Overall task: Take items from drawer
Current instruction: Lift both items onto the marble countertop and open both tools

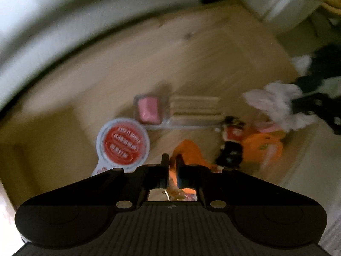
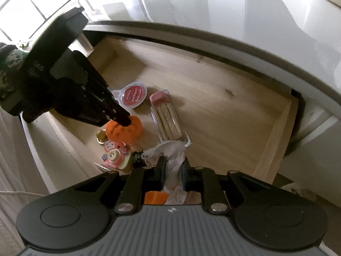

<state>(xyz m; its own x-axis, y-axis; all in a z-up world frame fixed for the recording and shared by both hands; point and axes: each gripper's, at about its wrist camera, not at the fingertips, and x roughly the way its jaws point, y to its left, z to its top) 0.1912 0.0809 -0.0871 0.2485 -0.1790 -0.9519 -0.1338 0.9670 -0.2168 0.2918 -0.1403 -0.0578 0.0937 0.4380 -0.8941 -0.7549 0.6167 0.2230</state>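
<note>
Right gripper, angled steeply down above the drawer, clamps a white wrapper. Left gripper, also pointing steeply down, pinches the orange toy beside the biscuit pack.

An open pale wooden drawer fills the middle of the frame. On its floor, toward the lower left, lie a red-lidded round cup, a clear snack tray, an orange plush and a pink toy.

A home is suggested. A pale wooden drawer in a white cabinet is seen holding snacks and trinkets.
</note>
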